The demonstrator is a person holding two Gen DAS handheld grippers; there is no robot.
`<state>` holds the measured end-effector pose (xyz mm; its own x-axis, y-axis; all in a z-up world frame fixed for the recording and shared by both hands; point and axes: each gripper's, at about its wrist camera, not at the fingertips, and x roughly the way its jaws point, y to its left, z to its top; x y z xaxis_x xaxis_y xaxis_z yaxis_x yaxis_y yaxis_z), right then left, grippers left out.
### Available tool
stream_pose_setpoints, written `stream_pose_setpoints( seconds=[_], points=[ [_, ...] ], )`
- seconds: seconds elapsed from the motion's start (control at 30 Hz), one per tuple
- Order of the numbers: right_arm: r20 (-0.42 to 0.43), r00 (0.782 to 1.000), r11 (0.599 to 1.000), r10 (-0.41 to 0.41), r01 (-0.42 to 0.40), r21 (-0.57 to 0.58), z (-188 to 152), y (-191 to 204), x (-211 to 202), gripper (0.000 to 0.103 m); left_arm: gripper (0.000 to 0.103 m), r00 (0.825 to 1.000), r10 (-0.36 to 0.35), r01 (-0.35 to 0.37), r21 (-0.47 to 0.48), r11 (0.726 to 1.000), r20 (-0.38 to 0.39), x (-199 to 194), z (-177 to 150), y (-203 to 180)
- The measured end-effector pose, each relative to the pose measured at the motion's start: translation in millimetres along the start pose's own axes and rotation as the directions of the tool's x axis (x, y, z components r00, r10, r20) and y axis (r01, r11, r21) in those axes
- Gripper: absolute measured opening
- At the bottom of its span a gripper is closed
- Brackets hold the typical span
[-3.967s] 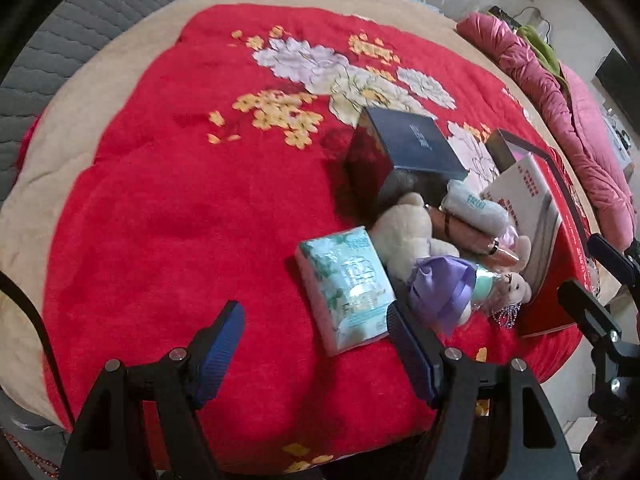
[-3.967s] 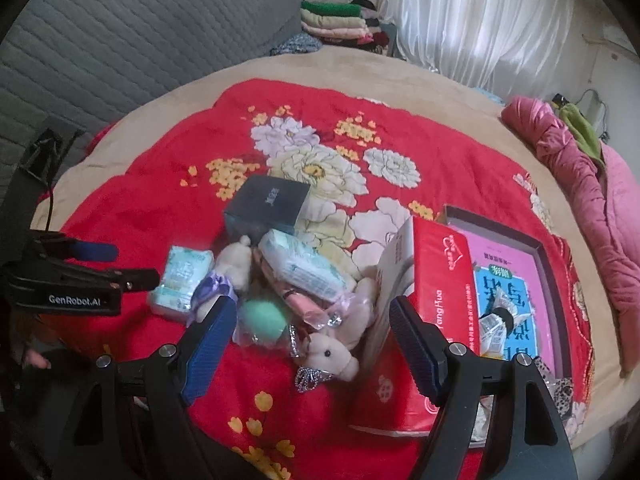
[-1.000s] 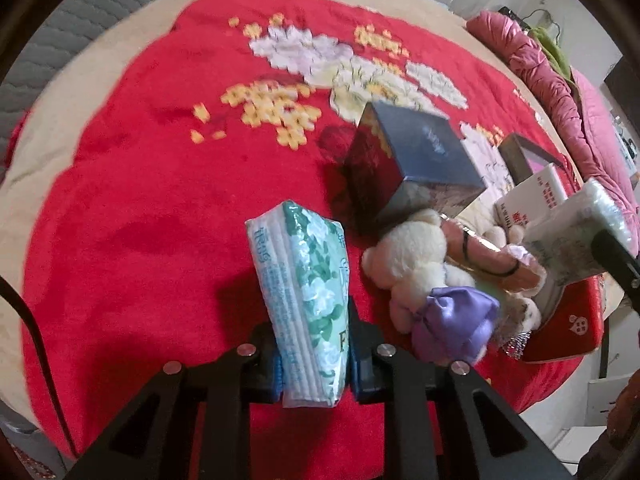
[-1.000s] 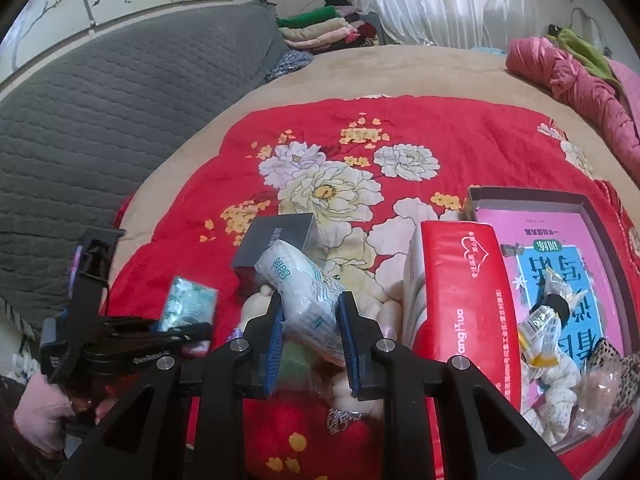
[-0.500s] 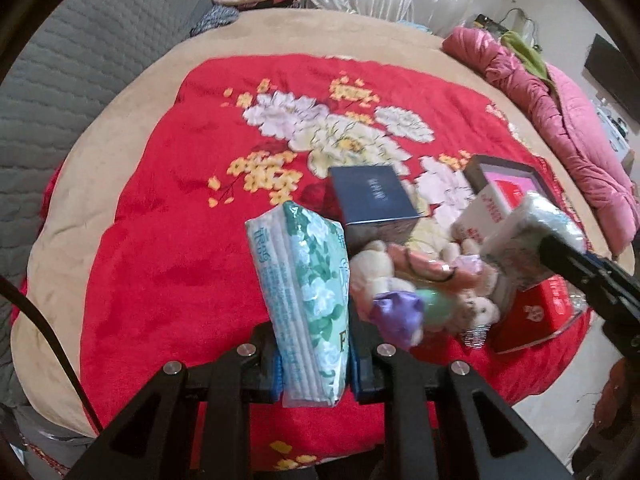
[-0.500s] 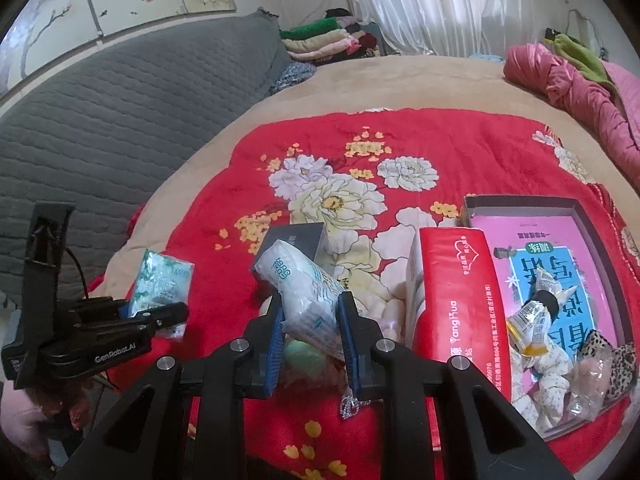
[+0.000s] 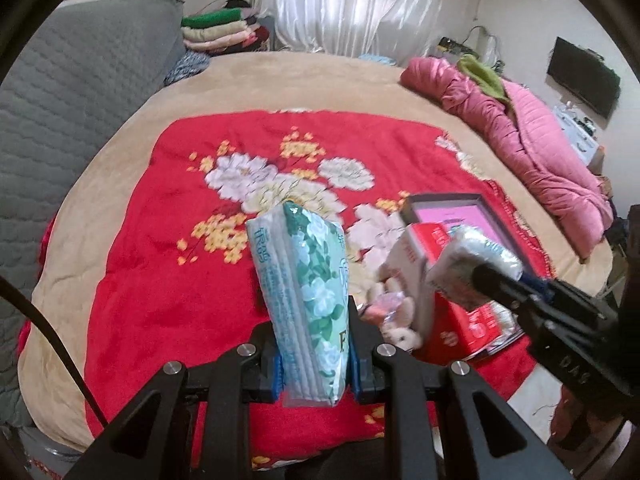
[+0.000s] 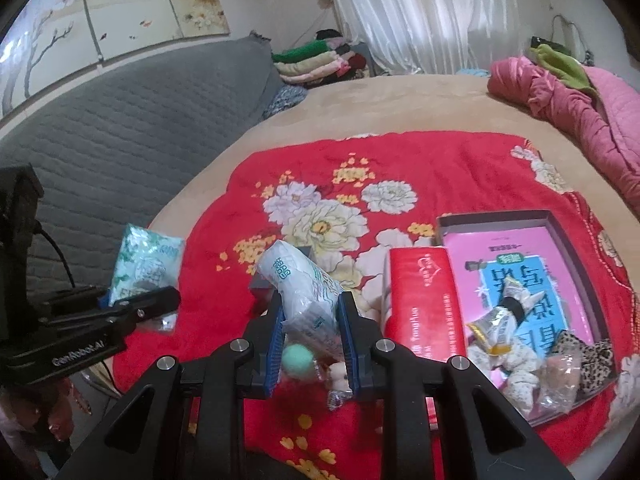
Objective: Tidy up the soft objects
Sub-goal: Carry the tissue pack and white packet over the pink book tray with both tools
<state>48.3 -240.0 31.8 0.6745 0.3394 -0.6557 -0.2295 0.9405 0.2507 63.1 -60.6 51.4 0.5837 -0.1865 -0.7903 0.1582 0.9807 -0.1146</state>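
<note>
Both grippers were built alike. The left gripper had black angular linkage arms, round silver screws at the pivots and blue ribbed pads inside its fingers. A black cable curved past its left side. The right gripper showed the same black frame and blue pads. White lettering marked the left gripper's black body.

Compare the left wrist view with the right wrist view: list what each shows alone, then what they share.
Left wrist only: a wall television at far right.

Right wrist only: the grey tray's contents, a leopard-print piece and a clear bag, plus a mint pompom under the jaws.

Both: the red floral blanket, red tissue box, green floral tissue pack held in the left gripper, and white tissue pack held in the right gripper.
</note>
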Motion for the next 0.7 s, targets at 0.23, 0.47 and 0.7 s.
stream_pose_setpoints(
  seconds=[0.23, 0.47, 0.7],
  points=[
    [0.043, 0.997, 0.998, -0.065, 0.063, 0.027, 8, -20, -27, 0.026, 0.024, 0.998, -0.041, 0.040, 0.034, 0.999, 0.042, -10, 17, -28],
    [0.075, 0.988, 0.988, -0.138, 0.132, 0.078, 13, -49, -54, 0.026, 0.024, 0.996, -0.076, 0.072, 0.075, 0.995, 0.050, -7, 30, -57],
    [0.107, 0.969, 0.968, -0.221, 0.205, 0.145, 14, -84, -79, 0.026, 0.024, 0.994, -0.096, 0.090, 0.121, 0.989, 0.046, 0, 42, -83]
  ],
)
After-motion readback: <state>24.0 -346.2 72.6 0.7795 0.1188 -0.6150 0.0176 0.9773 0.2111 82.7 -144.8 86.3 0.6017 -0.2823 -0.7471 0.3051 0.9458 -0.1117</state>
